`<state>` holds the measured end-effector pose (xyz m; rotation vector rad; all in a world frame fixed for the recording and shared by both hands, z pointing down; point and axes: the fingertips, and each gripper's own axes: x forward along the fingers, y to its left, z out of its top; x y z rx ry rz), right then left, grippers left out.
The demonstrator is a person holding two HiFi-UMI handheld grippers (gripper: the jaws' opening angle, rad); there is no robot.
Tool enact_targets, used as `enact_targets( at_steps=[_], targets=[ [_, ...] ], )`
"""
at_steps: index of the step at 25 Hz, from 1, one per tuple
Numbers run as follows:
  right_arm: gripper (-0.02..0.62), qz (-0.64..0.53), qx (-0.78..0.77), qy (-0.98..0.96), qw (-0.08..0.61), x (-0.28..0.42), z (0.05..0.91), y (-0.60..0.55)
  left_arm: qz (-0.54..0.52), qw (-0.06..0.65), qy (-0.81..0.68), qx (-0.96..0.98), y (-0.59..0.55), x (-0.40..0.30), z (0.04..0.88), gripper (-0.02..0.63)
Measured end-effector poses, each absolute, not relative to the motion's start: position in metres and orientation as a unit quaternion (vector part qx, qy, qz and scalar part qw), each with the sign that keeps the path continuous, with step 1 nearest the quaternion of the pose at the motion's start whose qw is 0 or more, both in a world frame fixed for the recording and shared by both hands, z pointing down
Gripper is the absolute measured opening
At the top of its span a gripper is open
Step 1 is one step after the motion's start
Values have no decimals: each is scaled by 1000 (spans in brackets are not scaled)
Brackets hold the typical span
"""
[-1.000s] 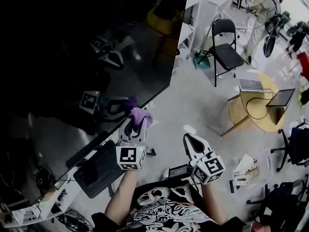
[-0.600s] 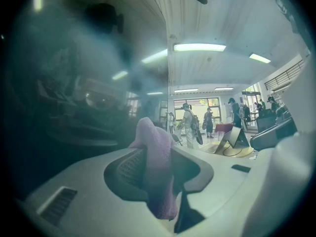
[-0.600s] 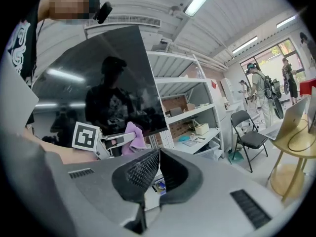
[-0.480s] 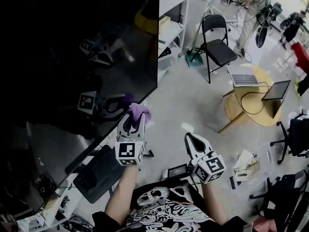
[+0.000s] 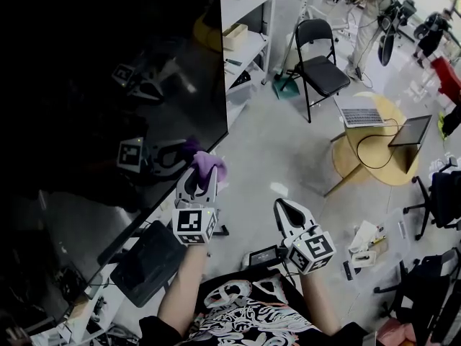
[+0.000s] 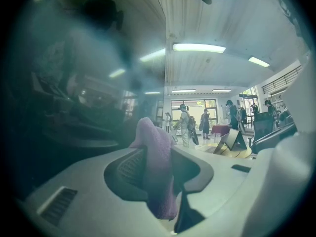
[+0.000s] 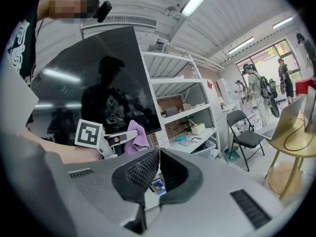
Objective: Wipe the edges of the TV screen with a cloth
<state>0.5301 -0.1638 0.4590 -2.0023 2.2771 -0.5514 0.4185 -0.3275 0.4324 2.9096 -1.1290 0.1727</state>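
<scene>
The big dark TV screen (image 5: 108,85) fills the left of the head view; its right edge runs down to the lower corner. My left gripper (image 5: 204,175) is shut on a purple cloth (image 5: 209,166), held at the screen's lower right edge near that corner. In the left gripper view the purple cloth (image 6: 157,172) is pinched between the jaws, with the dark screen (image 6: 74,107) close on the left. My right gripper (image 5: 287,209) hangs apart over the floor, shut with nothing in it. The right gripper view shows the TV screen (image 7: 94,93), the purple cloth (image 7: 136,135) and my left gripper (image 7: 129,136).
White shelving (image 5: 248,27) stands just right of the screen. A black folding chair (image 5: 320,67), a round wooden table (image 5: 374,146) with laptops, and an office chair (image 5: 439,207) stand on the floor at the right. A dark tablet-like pad (image 5: 148,258) lies below the screen. People stand far back.
The head view has shifted, so the screen's right edge now sits further left in the picture. The left gripper with the cloth has stayed at the screen's lower right edge; the right gripper has barely moved.
</scene>
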Motion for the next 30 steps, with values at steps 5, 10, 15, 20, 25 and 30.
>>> enact_targets(
  at_steps=[5,10,15,20,25,30],
  targets=[
    [29,-178,-654,735,24,537,462,-158,48,19,-356,933,-332,431,432,139],
    [29,-182,-667,722,24,550,464,-151,43,23,-351,935,-338,446,431,139],
    [29,-185,-674,714,26,564,466,-143,43,16,-350,936,-344,461,431,139],
    [29,-188,-674,714,27,568,470,-141,45,16,-349,936,-347,473,434,139],
    [29,-182,-670,719,33,565,465,-147,49,11,-344,938,-349,479,433,140],
    [29,-185,-674,714,34,570,468,-140,55,5,-337,940,-353,490,435,139]
  ],
)
